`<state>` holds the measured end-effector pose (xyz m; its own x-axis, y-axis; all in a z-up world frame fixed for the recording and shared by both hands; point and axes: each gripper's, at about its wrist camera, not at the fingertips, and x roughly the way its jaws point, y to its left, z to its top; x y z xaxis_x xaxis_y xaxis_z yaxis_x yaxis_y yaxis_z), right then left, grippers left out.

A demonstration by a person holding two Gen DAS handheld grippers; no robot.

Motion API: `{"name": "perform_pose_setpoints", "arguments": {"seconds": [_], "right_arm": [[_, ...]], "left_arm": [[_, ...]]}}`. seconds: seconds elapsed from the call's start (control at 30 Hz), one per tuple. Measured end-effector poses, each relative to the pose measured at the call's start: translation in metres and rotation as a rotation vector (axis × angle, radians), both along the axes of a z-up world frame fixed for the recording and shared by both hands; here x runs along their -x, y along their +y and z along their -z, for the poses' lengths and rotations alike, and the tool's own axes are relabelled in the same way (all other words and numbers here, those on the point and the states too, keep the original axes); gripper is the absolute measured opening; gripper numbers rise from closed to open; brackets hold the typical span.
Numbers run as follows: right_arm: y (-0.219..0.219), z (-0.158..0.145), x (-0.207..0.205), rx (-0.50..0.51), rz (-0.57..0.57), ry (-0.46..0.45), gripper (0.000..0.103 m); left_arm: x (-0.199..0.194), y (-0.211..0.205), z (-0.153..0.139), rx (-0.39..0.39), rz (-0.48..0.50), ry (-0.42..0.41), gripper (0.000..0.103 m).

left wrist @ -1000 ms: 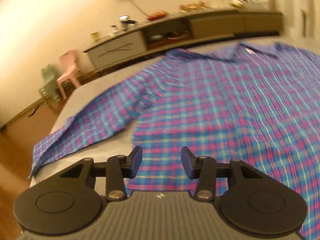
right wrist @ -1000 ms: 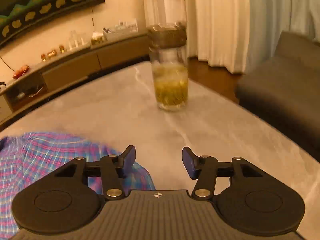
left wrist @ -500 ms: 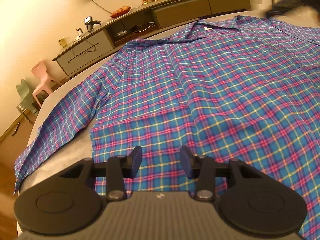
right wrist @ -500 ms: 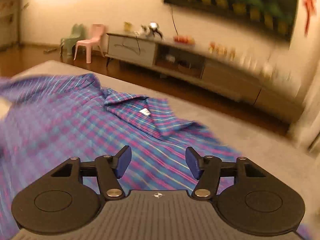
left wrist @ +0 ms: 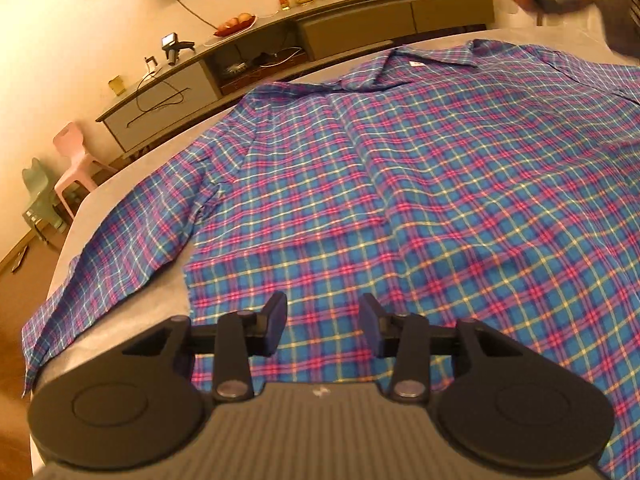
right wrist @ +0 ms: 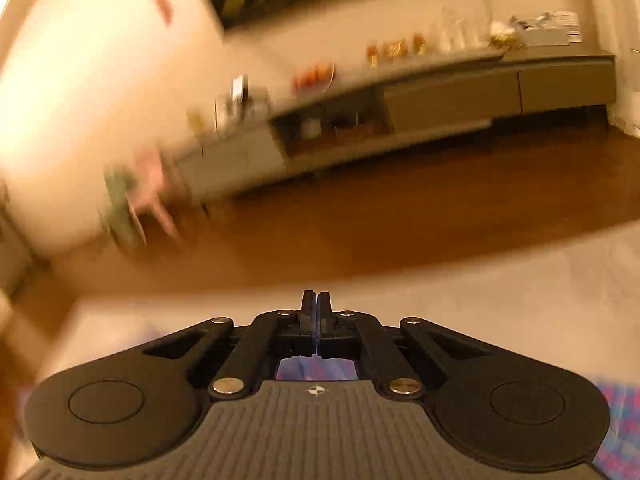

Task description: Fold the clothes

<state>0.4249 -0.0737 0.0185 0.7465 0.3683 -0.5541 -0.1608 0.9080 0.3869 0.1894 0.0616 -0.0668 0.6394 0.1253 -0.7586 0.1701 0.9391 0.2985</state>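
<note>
Left gripper (left wrist: 322, 330) released, jaws apart above the near hem of the plaid shirt (left wrist: 420, 200), nothing between them. Shirt spread flat on the grey desk (left wrist: 132, 184), one sleeve (left wrist: 120, 256) stretched toward the left edge, collar (left wrist: 412, 66) at the far side. Right gripper (right wrist: 316, 320) clenched, fingers pressed together with nothing visible between them, blurred plaid cloth beneath. Beyond the desk, a low sideboard (left wrist: 304, 36) along the wall and small plastic chairs (left wrist: 68, 160).
</note>
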Motion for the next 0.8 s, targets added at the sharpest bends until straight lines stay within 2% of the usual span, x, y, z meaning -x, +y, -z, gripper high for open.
{"name": "perform_pose_setpoints", "arguments": {"seconds": [0.07, 0.1, 0.13, 0.17, 0.2, 0.23, 0.27, 0.3, 0.33, 0.37, 0.4, 0.43, 0.47, 0.5, 0.57, 0.67, 0.7, 0.73, 0.77, 0.8], "right_arm": [[0.008, -0.01, -0.008, 0.134, -0.02, -0.004, 0.003], [0.012, -0.007, -0.005, 0.188, -0.073, 0.044, 0.009], [0.017, 0.001, 0.003, 0.227, -0.129, 0.082, 0.028], [0.024, 0.012, 0.022, 0.304, -0.186, 0.091, 0.059], [0.031, 0.024, 0.042, 0.401, -0.211, 0.078, 0.07], [0.034, 0.038, 0.057, 0.481, -0.219, 0.066, 0.076], [0.038, 0.051, 0.072, 0.559, -0.224, 0.053, 0.075], [0.038, 0.064, 0.078, 0.586, -0.197, 0.058, 0.073], [0.038, 0.076, 0.082, 0.607, -0.166, 0.064, 0.062], [0.038, 0.084, 0.081, 0.614, -0.147, 0.073, 0.037], [0.036, 0.08, 0.079, 0.577, -0.135, 0.066, 0.022], [0.034, 0.074, 0.076, 0.535, -0.123, 0.057, 0.0], [0.033, 0.069, 0.074, 0.494, -0.111, 0.048, 0.0], [0.03, 0.053, 0.068, 0.409, -0.092, 0.039, 0.0], [0.01, 0.012, 0.047, 0.136, 0.009, 0.01, 0.0], [-0.031, -0.011, 0.009, -0.241, 0.178, -0.072, 0.0], [-0.04, -0.007, 0.004, -0.301, 0.205, -0.056, 0.003], [-0.048, -0.002, -0.001, -0.355, 0.23, -0.036, 0.024], [-0.046, 0.002, 0.003, -0.33, 0.208, -0.007, 0.044], [-0.043, 0.007, 0.009, -0.296, 0.181, 0.022, 0.046]], "left_arm": [[0.0, 0.001, 0.001, 0.0, 0.0, 0.008, 0.041], [0.0, 0.0, 0.001, 0.002, 0.005, 0.011, 0.041], [0.002, -0.002, -0.001, 0.008, 0.017, 0.01, 0.041], [0.004, -0.005, -0.003, 0.014, 0.032, 0.006, 0.041], [0.008, -0.008, -0.006, 0.019, 0.048, -0.003, 0.041], [0.011, -0.012, -0.008, 0.023, 0.061, -0.012, 0.041], [0.013, -0.015, -0.01, 0.025, 0.071, -0.017, 0.041], [0.015, -0.018, -0.011, 0.028, 0.081, -0.022, 0.041], [0.017, -0.02, -0.012, 0.028, 0.088, -0.025, 0.041], [0.017, -0.021, -0.011, 0.022, 0.086, -0.022, 0.041], [0.018, -0.022, -0.01, 0.017, 0.083, -0.02, 0.041], [0.017, -0.021, -0.009, 0.014, 0.078, -0.02, 0.041], [0.016, -0.02, -0.008, 0.011, 0.072, -0.021, 0.041], [0.015, -0.019, -0.008, 0.012, 0.066, -0.025, 0.041], [0.009, -0.016, -0.012, 0.034, 0.052, -0.047, 0.041], [0.006, -0.009, -0.012, 0.04, 0.026, -0.056, 0.041], [0.005, -0.007, -0.012, 0.034, 0.017, -0.053, 0.041], [0.004, -0.005, -0.011, 0.029, 0.008, -0.05, 0.041], [0.004, -0.003, -0.011, 0.026, 0.001, -0.049, 0.041], [0.005, -0.002, -0.015, 0.033, 0.001, -0.055, 0.041]]}}
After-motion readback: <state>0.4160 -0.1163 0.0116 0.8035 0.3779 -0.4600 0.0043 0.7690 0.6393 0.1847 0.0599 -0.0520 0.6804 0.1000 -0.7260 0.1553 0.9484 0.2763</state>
